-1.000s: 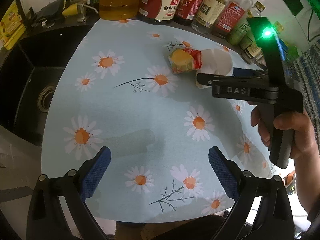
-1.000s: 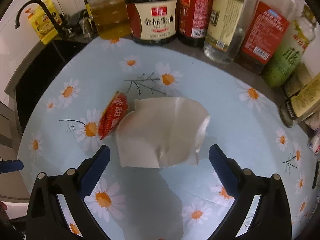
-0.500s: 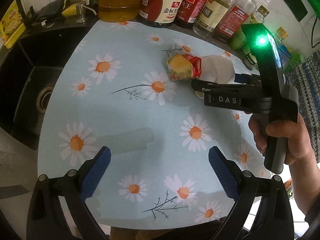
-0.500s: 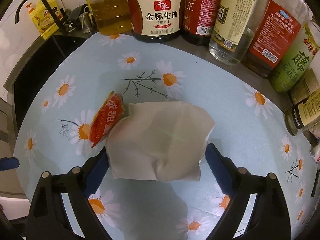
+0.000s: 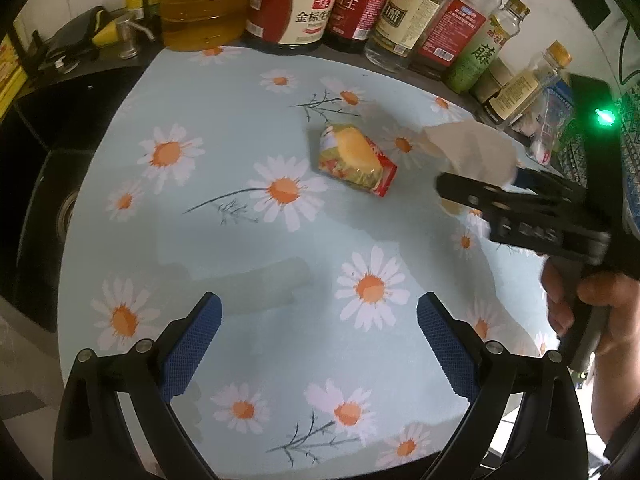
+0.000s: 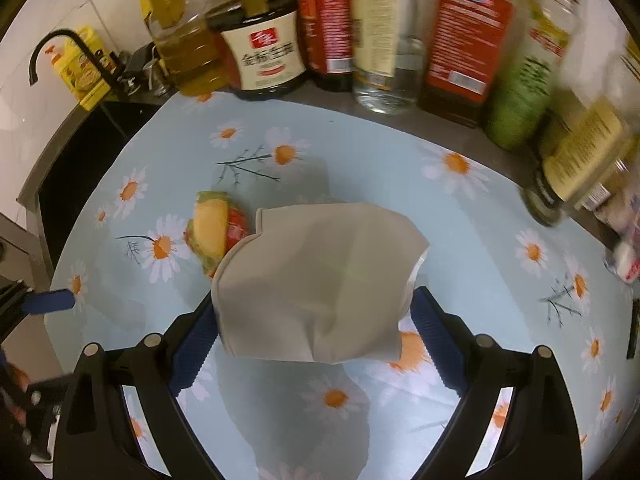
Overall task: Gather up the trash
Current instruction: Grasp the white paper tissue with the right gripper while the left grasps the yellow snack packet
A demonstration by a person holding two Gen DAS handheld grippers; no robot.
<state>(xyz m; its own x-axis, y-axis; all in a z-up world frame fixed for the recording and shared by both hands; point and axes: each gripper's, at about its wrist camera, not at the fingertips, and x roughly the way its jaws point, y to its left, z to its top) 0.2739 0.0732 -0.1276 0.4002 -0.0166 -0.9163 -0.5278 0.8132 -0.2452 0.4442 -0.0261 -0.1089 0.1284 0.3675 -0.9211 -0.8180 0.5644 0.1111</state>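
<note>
A crumpled white paper napkin (image 6: 320,284) sits between the pads of my right gripper (image 6: 316,328), which is shut on it and holds it lifted above the daisy-print mat (image 6: 460,280). The napkin (image 5: 472,152) also shows in the left wrist view, with the right gripper (image 5: 480,196) around it. A red and yellow snack wrapper (image 5: 356,160) lies on the mat; it shows left of the napkin in the right wrist view (image 6: 216,232). My left gripper (image 5: 320,344) is open and empty over the mat's near part.
A row of oil, soy sauce and vinegar bottles (image 5: 292,4) stands along the mat's far edge and curves round the right (image 6: 516,92). A black sink (image 5: 44,184) lies to the left, with a black tap (image 6: 60,48) and yellow packet behind.
My right gripper closed on the napkin and lifted it off the mat, moving right and away from the wrapper. The left gripper edged forward, still open.
</note>
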